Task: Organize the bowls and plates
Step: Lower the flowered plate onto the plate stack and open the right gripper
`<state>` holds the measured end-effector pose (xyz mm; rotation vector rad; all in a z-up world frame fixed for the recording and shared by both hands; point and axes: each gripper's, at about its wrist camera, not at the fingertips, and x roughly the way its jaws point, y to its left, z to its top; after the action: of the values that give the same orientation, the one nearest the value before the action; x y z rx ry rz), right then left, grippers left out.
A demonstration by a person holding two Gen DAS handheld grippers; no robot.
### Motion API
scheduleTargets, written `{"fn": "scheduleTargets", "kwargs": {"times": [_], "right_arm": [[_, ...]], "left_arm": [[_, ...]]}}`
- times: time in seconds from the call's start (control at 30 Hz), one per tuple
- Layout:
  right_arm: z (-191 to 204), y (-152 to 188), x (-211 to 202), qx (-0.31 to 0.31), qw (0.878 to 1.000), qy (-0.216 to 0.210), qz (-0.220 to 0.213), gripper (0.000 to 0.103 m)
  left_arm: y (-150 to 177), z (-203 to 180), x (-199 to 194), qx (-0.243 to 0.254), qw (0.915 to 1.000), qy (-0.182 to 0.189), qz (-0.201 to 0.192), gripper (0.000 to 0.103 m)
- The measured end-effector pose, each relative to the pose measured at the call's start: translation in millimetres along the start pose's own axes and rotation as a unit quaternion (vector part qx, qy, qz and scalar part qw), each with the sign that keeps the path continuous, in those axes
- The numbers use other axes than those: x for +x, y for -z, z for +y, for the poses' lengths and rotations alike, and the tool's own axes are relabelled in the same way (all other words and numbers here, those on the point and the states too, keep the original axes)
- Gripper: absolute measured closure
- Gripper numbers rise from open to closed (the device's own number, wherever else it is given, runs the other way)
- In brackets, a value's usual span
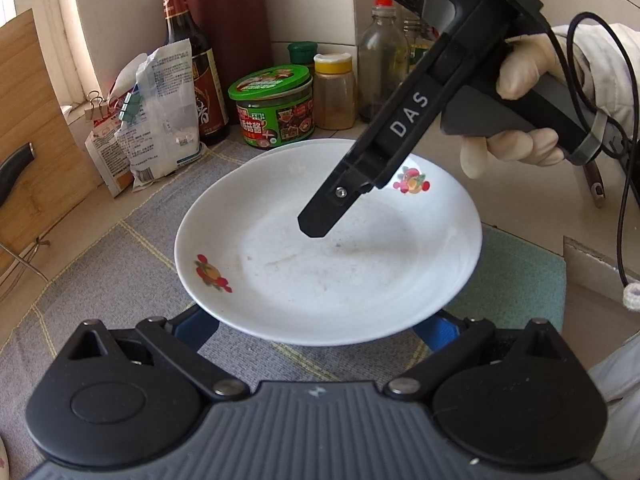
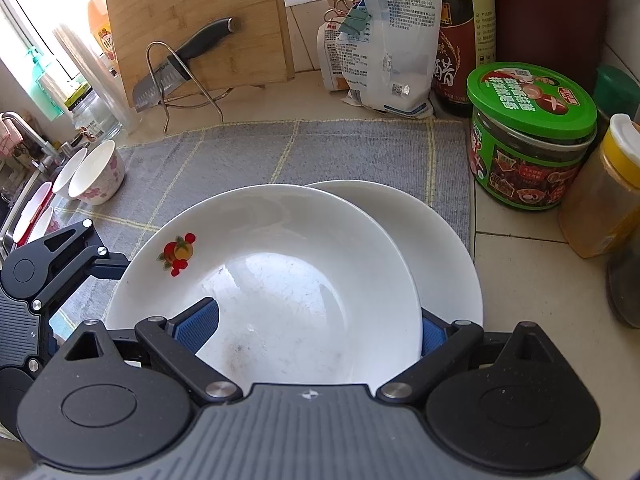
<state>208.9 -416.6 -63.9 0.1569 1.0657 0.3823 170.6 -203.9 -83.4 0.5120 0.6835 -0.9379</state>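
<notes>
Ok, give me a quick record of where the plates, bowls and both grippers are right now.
top plate: fruit-patterned, overlapping the lower plate
lower plate: white, on the gray mat
bowls: floral, at the mat's left edge
left gripper: open, fingers spread at the top plate's near rim
right gripper: open, one finger over the top plate, other behind its rim

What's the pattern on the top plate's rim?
White top plate with small red-and-orange fruit motifs on its rim; both show best in the left wrist view.
</notes>
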Motion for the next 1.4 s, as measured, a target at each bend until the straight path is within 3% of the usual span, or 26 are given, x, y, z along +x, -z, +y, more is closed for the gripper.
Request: {"fn": "scheduleTargets", "kwargs": {"times": [1.4], "right_arm": [[-8.7,21.8,-20.9,0.062,0.998,0.006,0.005,0.003]], "left_arm": [[-2.1,7.7,7.9,0.023,0.9996,0.018,-0.004,0.003]]}}
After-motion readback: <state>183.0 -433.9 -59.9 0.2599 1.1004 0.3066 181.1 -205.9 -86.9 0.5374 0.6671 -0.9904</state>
